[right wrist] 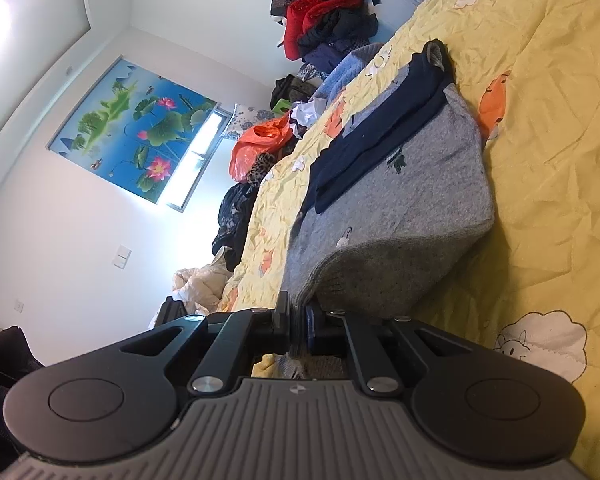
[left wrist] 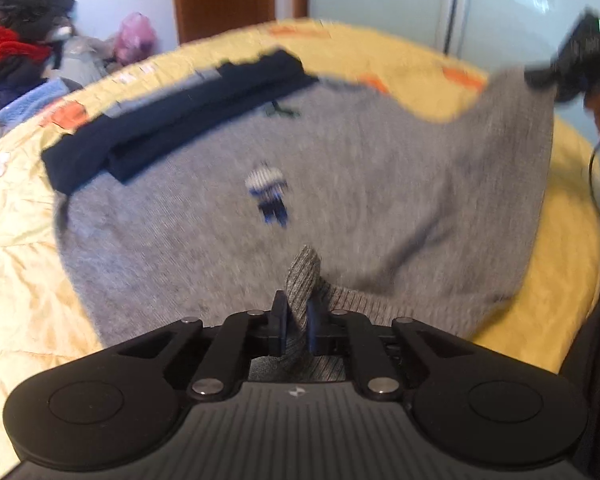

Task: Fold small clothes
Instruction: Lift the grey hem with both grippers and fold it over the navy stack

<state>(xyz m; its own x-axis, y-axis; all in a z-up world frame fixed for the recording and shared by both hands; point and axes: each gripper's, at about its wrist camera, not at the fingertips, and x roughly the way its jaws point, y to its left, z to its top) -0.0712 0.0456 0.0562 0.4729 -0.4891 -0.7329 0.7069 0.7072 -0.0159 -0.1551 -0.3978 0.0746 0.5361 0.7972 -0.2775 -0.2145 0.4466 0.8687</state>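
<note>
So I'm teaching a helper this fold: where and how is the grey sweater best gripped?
By the ribbed hem, a corner each, coming in low from the near edge of the bed. The grey sweater lies with collar and navy sleeves away, and that thick edge bunches neatly between the fingers of the left gripper and right gripper.

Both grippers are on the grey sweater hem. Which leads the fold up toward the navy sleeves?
Right, probably. The right gripper already holds its corner of the grey sweater lifted off the yellow quilt; the left gripper pinches hem lying low.

Home bedroom: bed (right wrist: 540, 160), clothes heap (right wrist: 324, 20)
</note>
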